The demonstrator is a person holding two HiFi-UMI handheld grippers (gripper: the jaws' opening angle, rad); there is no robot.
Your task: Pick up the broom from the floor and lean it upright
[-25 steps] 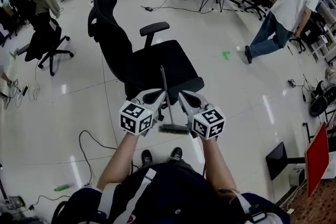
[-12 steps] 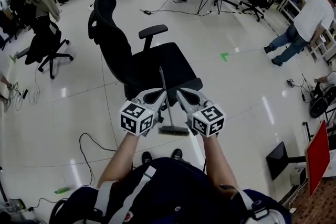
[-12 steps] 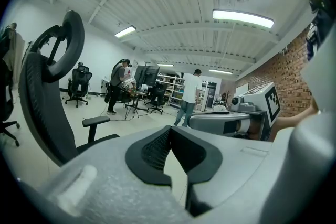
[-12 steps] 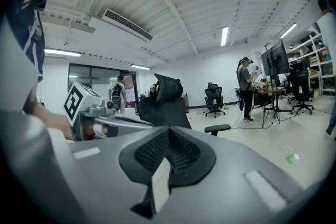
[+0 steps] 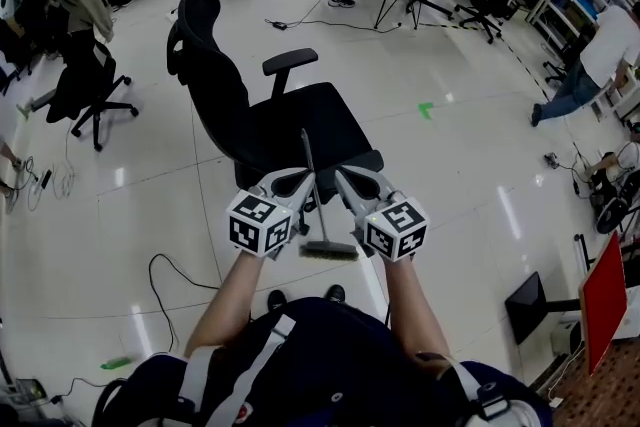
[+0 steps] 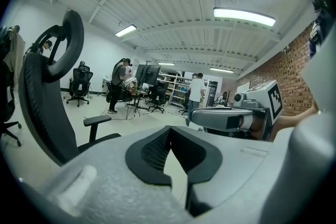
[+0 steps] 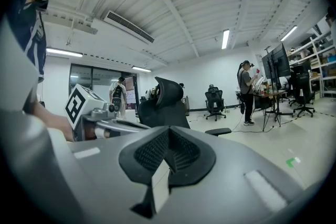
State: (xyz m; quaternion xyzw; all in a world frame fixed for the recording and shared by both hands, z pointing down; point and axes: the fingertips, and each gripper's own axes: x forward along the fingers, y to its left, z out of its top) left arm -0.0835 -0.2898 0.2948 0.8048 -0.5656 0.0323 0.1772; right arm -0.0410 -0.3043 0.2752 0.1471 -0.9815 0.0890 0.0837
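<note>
Broom [image 5: 314, 190] stood upright, brush on floor [image 5: 450, 175], handle apparently resting against chair [image 5: 300, 120]. Left hand-held gripper [image 5: 298, 183] and right hand-held gripper [image 5: 346, 183] flanked it, both clenched, empty. Likely light, stiff; thin smooth handle could slip, so best gripped mid-handle.

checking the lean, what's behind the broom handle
The black office chair: in the head view the top of the broom handle lies across its seat. Whether the handle actually touches the seat cannot be told, and the seat covers the chair's base.
</note>
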